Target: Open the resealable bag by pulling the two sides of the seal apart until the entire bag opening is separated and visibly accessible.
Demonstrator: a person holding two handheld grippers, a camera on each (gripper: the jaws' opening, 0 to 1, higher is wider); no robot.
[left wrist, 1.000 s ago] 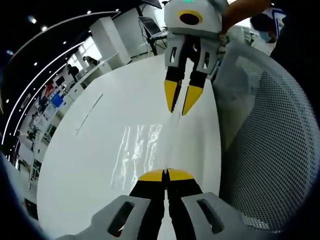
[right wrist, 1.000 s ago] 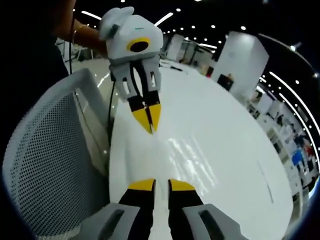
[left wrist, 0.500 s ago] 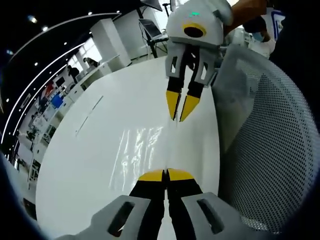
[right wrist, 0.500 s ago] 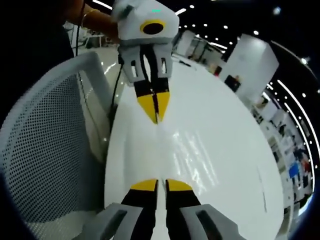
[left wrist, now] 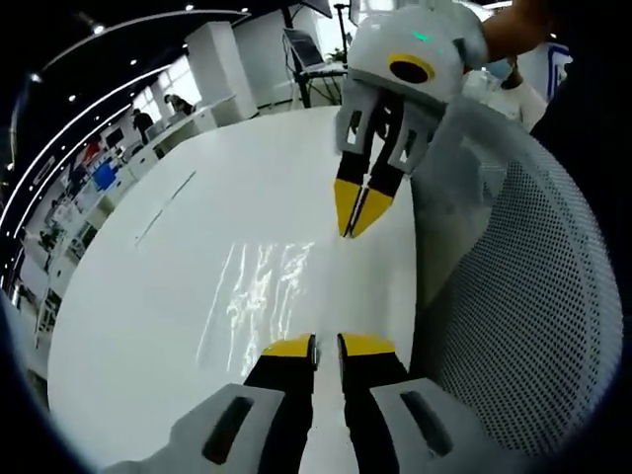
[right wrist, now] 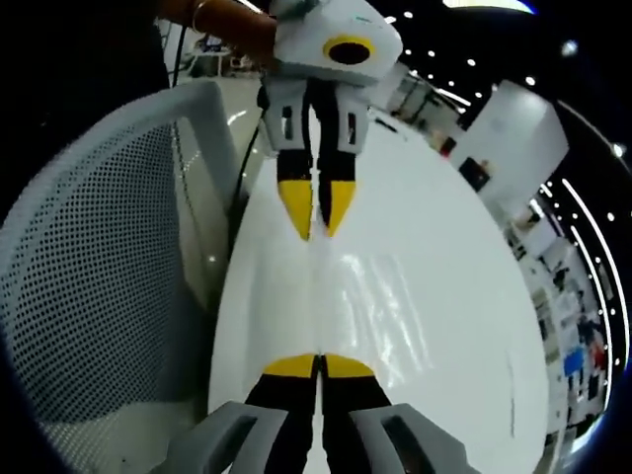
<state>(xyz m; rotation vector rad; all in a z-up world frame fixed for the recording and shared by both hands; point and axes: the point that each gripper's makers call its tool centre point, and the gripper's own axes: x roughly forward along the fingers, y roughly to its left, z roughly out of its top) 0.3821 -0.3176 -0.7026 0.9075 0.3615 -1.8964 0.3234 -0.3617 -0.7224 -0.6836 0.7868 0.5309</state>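
Note:
A clear resealable bag (left wrist: 262,291) stretches between the two grippers over the white table, showing mostly as glare and a thin edge line. In the left gripper view my left gripper (left wrist: 327,346) has a narrow gap between its yellow tips, with the bag's edge running into that gap. The right gripper (left wrist: 355,219) comes down from above, tips together on the far edge. In the right gripper view the right gripper (right wrist: 318,365) is shut on the bag (right wrist: 370,296), and the left gripper (right wrist: 317,212) opposite has its tips apart.
The round white table (left wrist: 148,296) (right wrist: 464,326) lies under the bag. A grey mesh chair back (left wrist: 523,296) (right wrist: 109,257) stands close beside both grippers. A person's arm (right wrist: 227,15) holds the left gripper. Desks and shelves fill the room behind.
My right gripper's jaws have closed from a clear gap to touching. The left gripper's jaws, pressed together before, now stand slightly apart. The two grippers have drawn a little closer.

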